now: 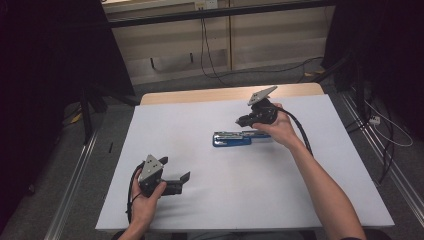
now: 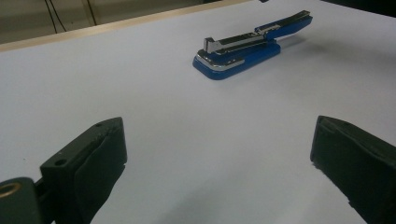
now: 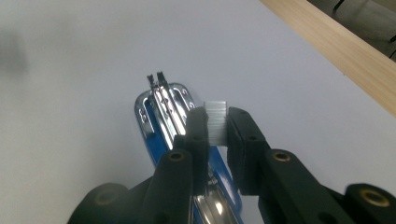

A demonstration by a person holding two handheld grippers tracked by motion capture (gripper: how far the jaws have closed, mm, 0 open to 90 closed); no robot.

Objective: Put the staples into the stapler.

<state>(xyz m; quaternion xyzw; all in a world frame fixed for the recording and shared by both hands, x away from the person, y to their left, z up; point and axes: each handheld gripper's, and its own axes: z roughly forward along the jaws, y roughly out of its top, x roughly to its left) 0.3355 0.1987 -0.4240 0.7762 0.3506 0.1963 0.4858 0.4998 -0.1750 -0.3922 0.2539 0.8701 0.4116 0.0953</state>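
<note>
A blue stapler (image 1: 231,139) lies in the middle of the white table with its top swung back and its metal channel bare (image 3: 161,105). My right gripper (image 1: 242,121) hovers just above the stapler's rear, pointing left, and is shut on a short silver strip of staples (image 3: 215,125) held upright between its pads. My left gripper (image 1: 176,168) rests near the table's front left, open, with nothing between its jaws. In the left gripper view the stapler (image 2: 238,53) lies well beyond the left gripper (image 2: 217,135), out of its reach.
The white tabletop (image 1: 310,190) has a wooden strip (image 1: 200,95) along its far edge. Black cables trail from both grippers. Dark stands and floor cables flank the table on both sides.
</note>
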